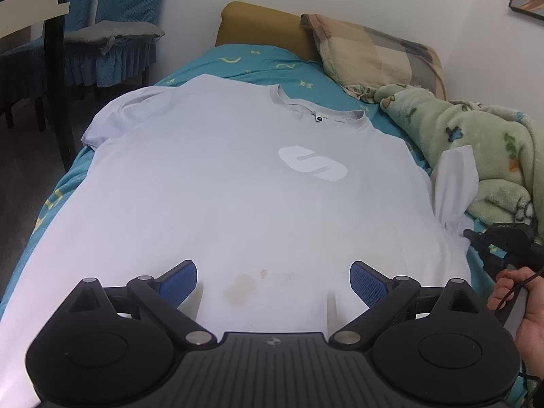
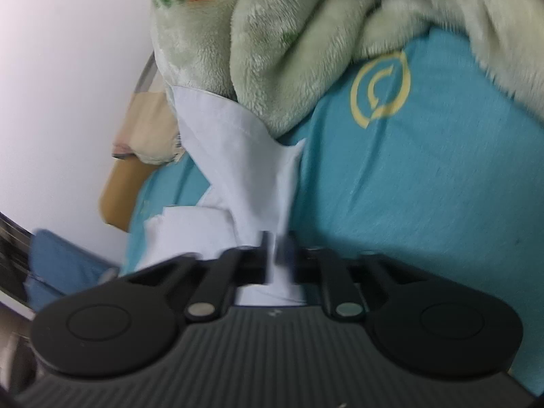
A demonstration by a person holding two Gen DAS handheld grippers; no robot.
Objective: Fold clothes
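Note:
A white T-shirt (image 1: 238,176) with a pale logo lies flat, front up, on a teal bedsheet (image 1: 258,61), collar toward the far end. My left gripper (image 1: 273,280) is open and hovers over the shirt's lower part, near a faint brown stain (image 1: 239,289). My right gripper (image 2: 277,258) is shut on the shirt's right sleeve (image 2: 244,166) and holds it lifted off the sheet. That sleeve (image 1: 455,183) stands up at the right in the left wrist view, with the right gripper (image 1: 476,238) beside it.
A green fleece blanket (image 1: 476,142) is bunched along the bed's right side, touching the sleeve (image 2: 272,51). A plaid pillow (image 1: 374,51) and a mustard cushion (image 1: 261,23) lie at the head. Blue-covered chairs (image 1: 112,34) stand left of the bed.

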